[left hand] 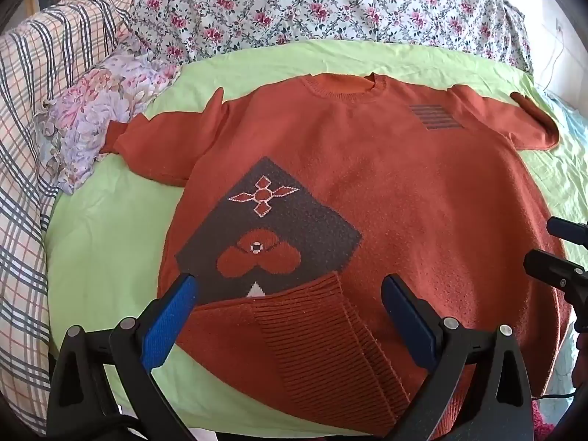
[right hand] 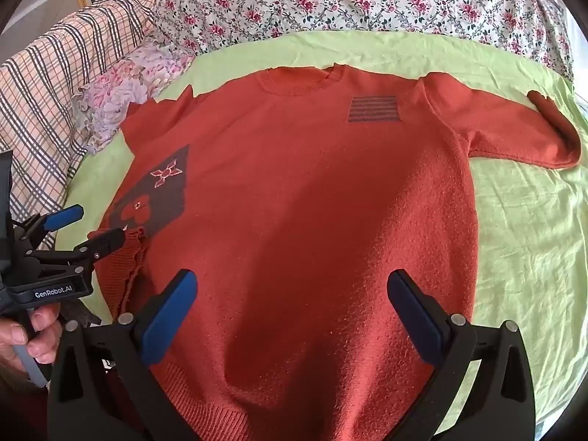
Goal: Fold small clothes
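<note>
Both my left hand-held gripper (left hand: 286, 316) and right hand-held gripper (right hand: 292, 312) hang wide open over the orange knit sweater (left hand: 367, 183) spread flat on the green-sheeted bed (left hand: 110, 250), and that flipped-up ribbed hem corner (left hand: 312, 330) might bunch if I grab carelessly.

I see bare green sheet (right hand: 522, 242) to the right of the sweater (right hand: 312, 202), open for my right tongs (right hand: 292, 303). On the left a narrower strip stays free before the plaid bedding (left hand: 25, 169). Floral pillows (left hand: 312, 3) wall off the far side behind the collar.
</note>
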